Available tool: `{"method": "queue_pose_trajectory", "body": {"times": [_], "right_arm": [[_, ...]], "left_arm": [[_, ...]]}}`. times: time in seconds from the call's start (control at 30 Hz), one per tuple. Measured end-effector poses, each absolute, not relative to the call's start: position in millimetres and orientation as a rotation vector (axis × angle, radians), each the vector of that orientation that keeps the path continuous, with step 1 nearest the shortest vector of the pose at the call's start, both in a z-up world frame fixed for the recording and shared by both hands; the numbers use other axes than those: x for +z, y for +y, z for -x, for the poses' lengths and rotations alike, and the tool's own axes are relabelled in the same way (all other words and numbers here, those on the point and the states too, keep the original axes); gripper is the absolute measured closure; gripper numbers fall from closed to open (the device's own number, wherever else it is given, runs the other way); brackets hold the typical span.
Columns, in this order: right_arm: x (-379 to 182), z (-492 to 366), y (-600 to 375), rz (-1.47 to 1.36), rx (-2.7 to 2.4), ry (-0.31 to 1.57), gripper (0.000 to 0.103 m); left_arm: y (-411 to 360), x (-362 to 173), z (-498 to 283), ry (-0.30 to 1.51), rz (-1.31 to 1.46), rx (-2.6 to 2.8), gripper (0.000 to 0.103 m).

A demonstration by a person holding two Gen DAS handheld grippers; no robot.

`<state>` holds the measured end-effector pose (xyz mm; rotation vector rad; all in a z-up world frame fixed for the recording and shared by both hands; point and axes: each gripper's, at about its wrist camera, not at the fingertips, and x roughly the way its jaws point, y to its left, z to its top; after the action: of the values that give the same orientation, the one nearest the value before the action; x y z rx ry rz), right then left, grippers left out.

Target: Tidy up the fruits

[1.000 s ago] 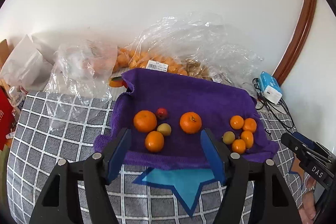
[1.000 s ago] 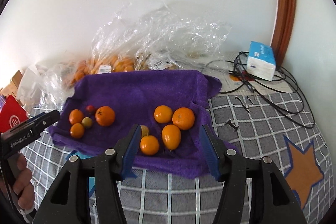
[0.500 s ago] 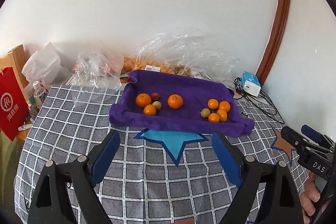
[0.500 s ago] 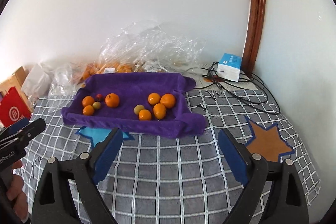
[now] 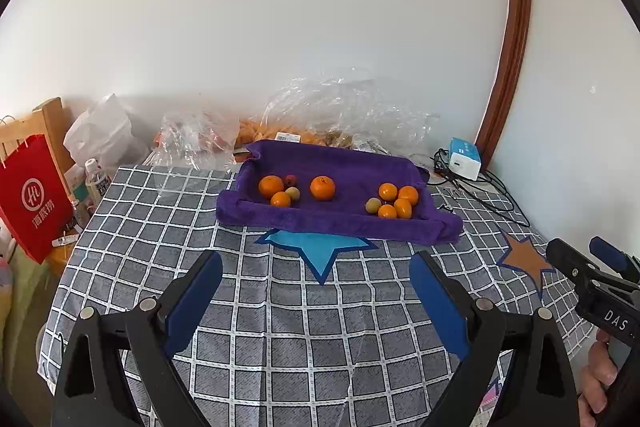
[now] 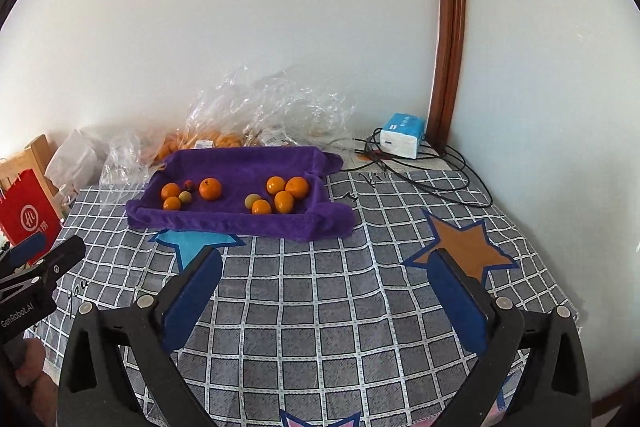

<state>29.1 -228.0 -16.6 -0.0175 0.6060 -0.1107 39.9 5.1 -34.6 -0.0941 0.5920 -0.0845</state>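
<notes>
Fruit lot on purple towel [image 5: 340, 219], far side of checked tablecloth [image 5: 280, 327]; both tongs empty, well back from it.

L gripper [image 5: 316, 263]: jaws spread wide w/ nothing betw. them, just been opening; hovers over bare cloth near blue star patch [image 5: 316, 247]. R gripper [image 6: 326, 261]: same, jaws wide, just been opening, nothing held; brown star patch [image 6: 464, 247] by its R finger. Fruit in 2 groups on towel: L group [image 5: 296, 189] = 3 oranges, 1 sm. red fruit, 1 yellow-green; R group [image 5: 394, 203] = 4 oranges, 1 yellow-green. Groups apart, bare towel betw. Behind towel, vs. wall: clear plastic bags [image 5: 344, 115] w/ more orange fruit. Also: white-blue box [image 5: 464, 157] w/ cables at R, red paper bag [image 5: 32, 199] off table's L edge. Person's hand [image 5: 598, 375] on R gripper's handle.
</notes>
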Motion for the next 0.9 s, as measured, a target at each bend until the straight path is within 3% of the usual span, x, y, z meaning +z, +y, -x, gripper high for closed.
{"method": "queue_pose_trajectory", "body": {"times": [0.9], "right_arm": [[-12.0, -18.5, -228.2, 0.025, -0.123, 0.593, 0.002]], "left_arm": [[-1.4, -28.5, -24.3, 0.581, 0.081, -0.061, 0.008]]}}
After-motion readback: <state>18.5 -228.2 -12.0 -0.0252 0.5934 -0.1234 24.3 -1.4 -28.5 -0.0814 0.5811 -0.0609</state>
